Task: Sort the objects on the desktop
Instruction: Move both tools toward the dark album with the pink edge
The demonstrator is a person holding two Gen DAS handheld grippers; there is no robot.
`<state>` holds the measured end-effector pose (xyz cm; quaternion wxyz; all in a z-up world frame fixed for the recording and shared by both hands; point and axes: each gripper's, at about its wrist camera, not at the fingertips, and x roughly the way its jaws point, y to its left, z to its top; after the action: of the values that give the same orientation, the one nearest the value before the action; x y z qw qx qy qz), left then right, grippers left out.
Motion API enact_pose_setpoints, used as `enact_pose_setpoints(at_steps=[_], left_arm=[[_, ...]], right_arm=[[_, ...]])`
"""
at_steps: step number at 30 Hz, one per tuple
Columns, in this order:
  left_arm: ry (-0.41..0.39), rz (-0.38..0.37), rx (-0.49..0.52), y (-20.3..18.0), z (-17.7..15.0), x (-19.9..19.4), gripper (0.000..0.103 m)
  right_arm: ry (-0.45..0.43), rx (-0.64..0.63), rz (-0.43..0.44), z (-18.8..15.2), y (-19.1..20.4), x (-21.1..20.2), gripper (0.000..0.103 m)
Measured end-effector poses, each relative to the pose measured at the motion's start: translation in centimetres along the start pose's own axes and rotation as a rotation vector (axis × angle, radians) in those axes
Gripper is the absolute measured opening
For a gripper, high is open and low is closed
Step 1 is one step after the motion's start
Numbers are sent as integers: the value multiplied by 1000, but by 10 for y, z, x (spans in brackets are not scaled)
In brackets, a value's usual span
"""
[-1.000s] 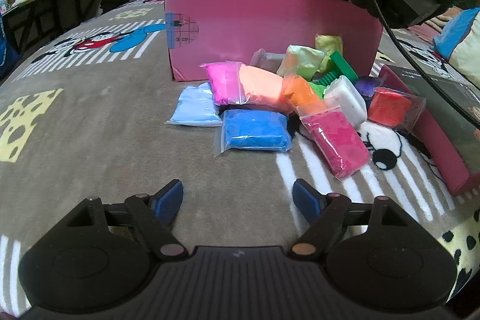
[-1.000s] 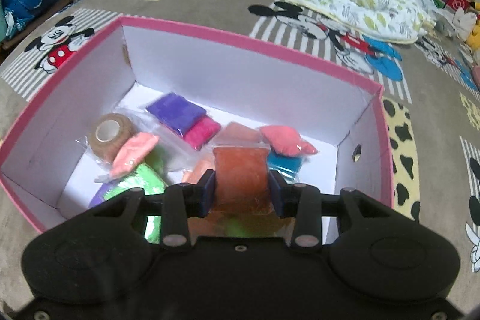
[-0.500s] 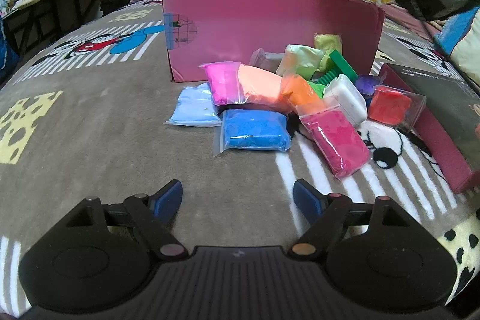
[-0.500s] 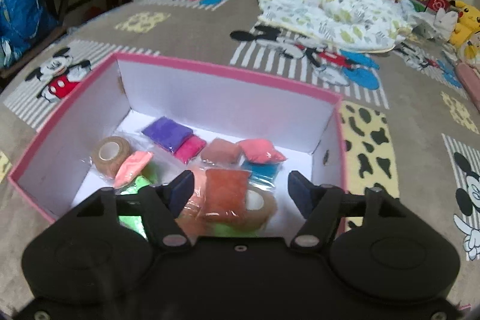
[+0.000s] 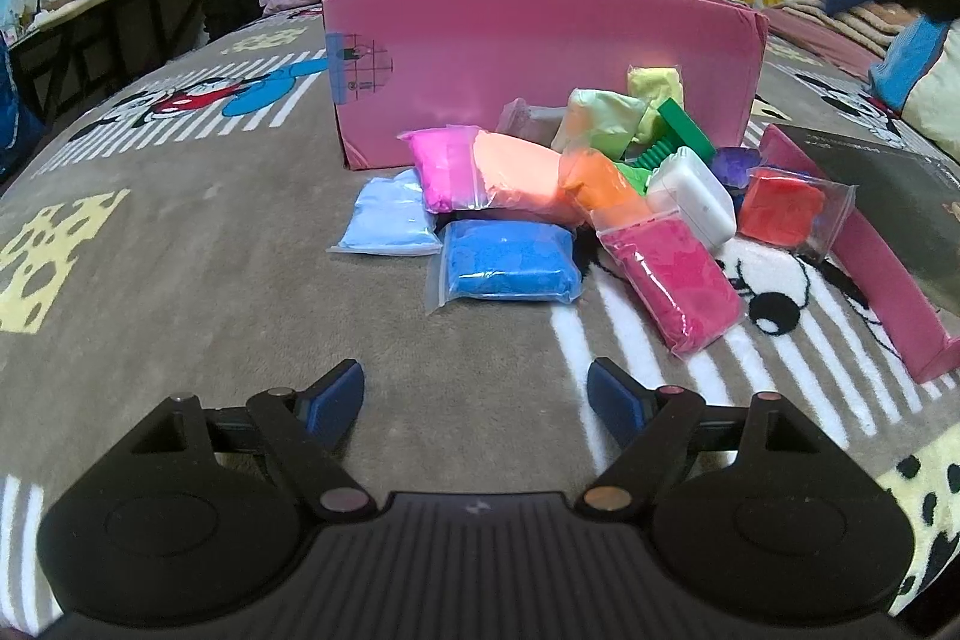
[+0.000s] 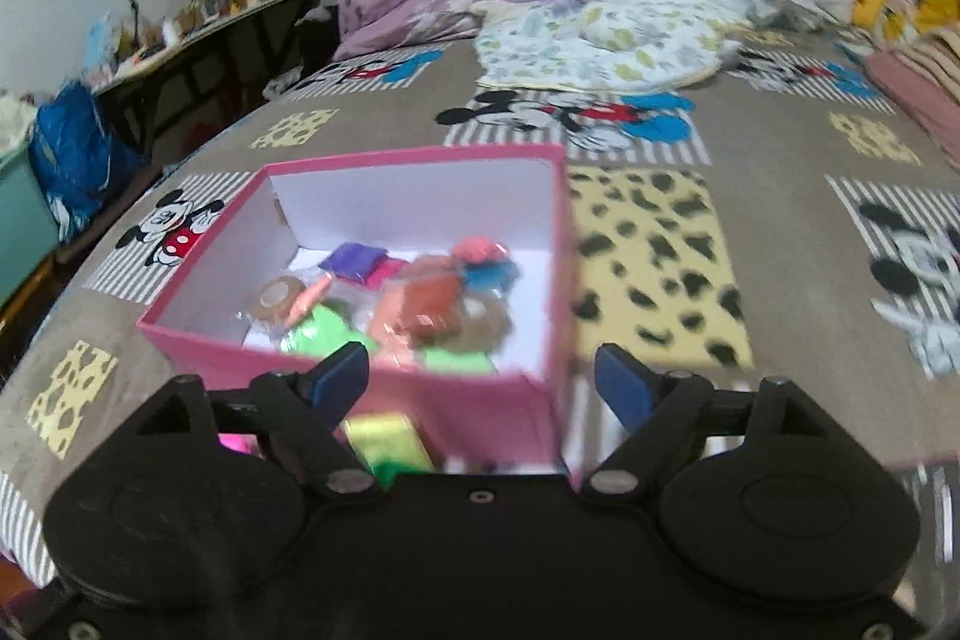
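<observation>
Behind pink box (image 5: 540,58) wall: contents hidden | left fingers (image 5: 336,394) apart, empty | right fingers (image 6: 345,373) opening, empty, blurred

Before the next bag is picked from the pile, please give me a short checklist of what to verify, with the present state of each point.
1. Right gripper empty: ok, its jaws are opening and nothing is between the fingers.
2. Left gripper empty and open: ok.
3. Last bag is inside the pink box: ok, a brown bag lies on the others there.
4. Bags left to sort: ok, a pile lies in front of the box; the blue bag is nearest the left gripper.
5. Blue bag free to grasp: ok, nothing lies on it.
6. Room left in the box: cannot tell.
</observation>
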<state>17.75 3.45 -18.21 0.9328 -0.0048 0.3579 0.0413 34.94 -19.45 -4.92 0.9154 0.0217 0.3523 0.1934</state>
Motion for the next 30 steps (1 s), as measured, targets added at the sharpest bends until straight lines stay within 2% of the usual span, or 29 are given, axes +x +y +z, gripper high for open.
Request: enact_pose_setpoints(at_steps=[5,12,18,20,22,23,26,28,30], left_arm=[[-13,20,11,-4,-2,-1,82],[-36,45,29,-9,-5,-2,82],[-35,67,29,-10,-4,-6,82],[-55,117,67,-18,-5,-13,82],[-117,187,155,-34,-7,-25,82],[-153,191,190,-42,-7,-32,82],[-220,82,170,-57,-4,-53,82],[-217,-29,122,-66,-1,-59,82],[-199,-154,84,-77,2,-63,82]], right_arm=[[0,60,-17,-39,-23,-30,83],[-15,147,-102,-102,-64,-69,85],[-92,249,-189,-146,-109,-109,85],[-133,283,-231,-156,-124,-123,85],[-168,320,-277,-165,-139,-134,88],[-181,341,-296,-169,-148,-139,89],[-211,351,-373,-181,-166,-145,89],[-206,335,-390,-188,-173,-143,90],[-209,339,-370,-193,-180,-142,90]])
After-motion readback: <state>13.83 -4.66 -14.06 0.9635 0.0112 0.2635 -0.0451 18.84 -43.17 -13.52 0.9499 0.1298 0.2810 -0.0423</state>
